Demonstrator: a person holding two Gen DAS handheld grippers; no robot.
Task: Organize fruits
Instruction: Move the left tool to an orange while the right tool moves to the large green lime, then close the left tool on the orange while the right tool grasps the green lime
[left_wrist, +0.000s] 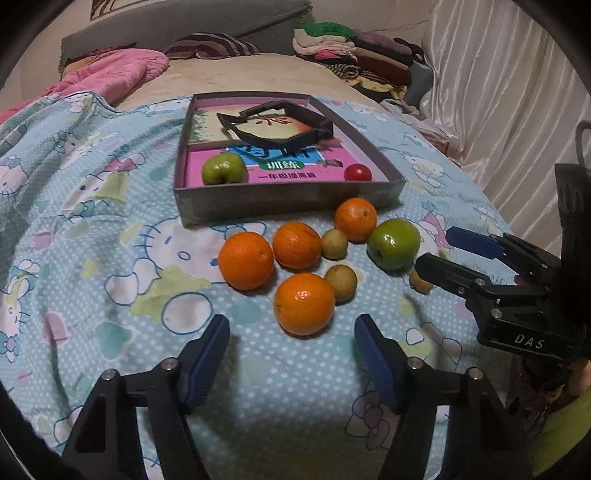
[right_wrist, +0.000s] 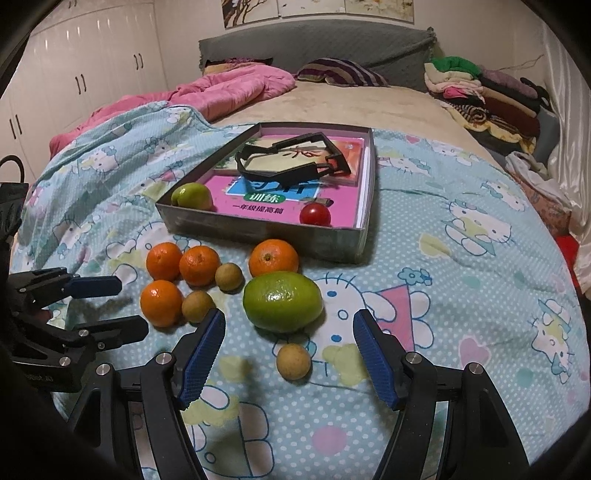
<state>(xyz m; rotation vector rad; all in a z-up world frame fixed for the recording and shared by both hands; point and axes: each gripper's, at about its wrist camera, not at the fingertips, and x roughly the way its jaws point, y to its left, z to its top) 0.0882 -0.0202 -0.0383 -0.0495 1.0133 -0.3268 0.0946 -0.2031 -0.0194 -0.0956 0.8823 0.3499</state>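
On a bed (left_wrist: 110, 229), the left gripper (left_wrist: 291, 360) hovers with jaws spread and empty. Ahead of it, four oranges (left_wrist: 303, 303), three small brown fruits (left_wrist: 340, 282) and a green apple (left_wrist: 393, 243) cluster before a shallow box (left_wrist: 291, 201) holding another green apple (left_wrist: 224, 169) and a red fruit (left_wrist: 357, 172). The right gripper (right_wrist: 290, 356) hovers with jaws spread, empty, near the loose apple.

Pink quilt (right_wrist: 236, 86), striped pillow (right_wrist: 341, 72), folded clothes (right_wrist: 480, 92).
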